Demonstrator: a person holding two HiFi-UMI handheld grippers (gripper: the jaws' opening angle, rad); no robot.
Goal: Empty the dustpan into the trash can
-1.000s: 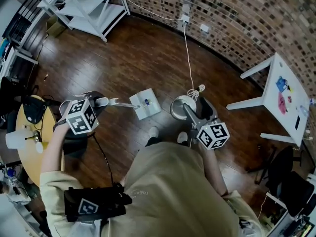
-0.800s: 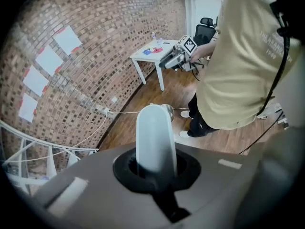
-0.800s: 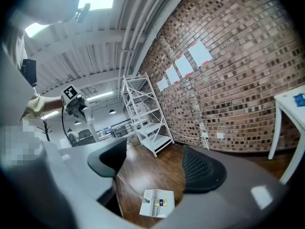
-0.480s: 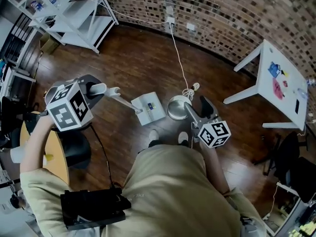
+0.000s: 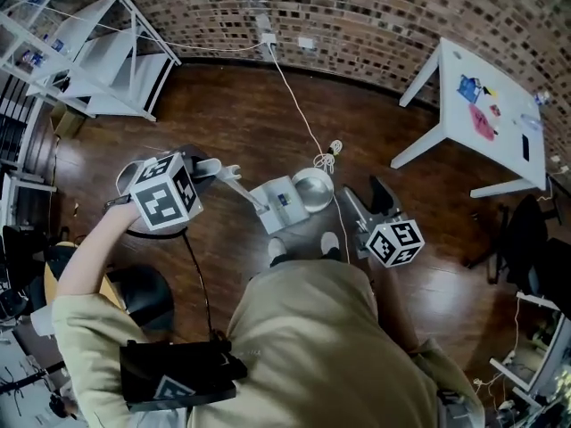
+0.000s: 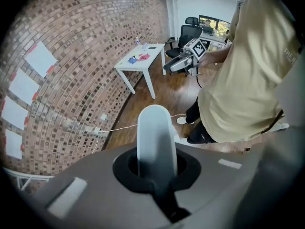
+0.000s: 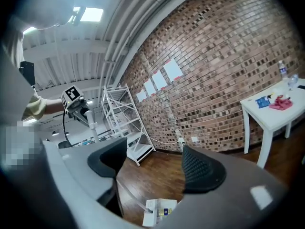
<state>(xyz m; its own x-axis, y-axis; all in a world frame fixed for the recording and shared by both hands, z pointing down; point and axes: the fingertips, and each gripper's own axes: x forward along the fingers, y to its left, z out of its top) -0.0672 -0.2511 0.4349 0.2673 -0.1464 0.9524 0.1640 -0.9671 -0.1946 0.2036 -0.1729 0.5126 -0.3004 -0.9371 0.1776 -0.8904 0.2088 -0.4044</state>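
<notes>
Dark wood floor (image 5: 223, 123) is bounded by a brick wall (image 5: 357, 16) along the top of the head view. White table (image 5: 486, 105) is seen upper right, white rack (image 5: 98, 61) upper left. A white cable (image 5: 294, 101) is run from the wall down to the can (image 5: 314, 188) at frame centre.

Left gripper (image 5: 210, 168) is clamped on the dustpan's handle (image 6: 155, 132). Dustpan (image 5: 278, 205) is held just left of the can, edge at its rim. Right gripper (image 5: 366, 201) is parted, nothing between; its jaws have just been closing.

A second ago the dustpan was clear of the can; that gap is now closed. Table is shifted higher in frame.
</notes>
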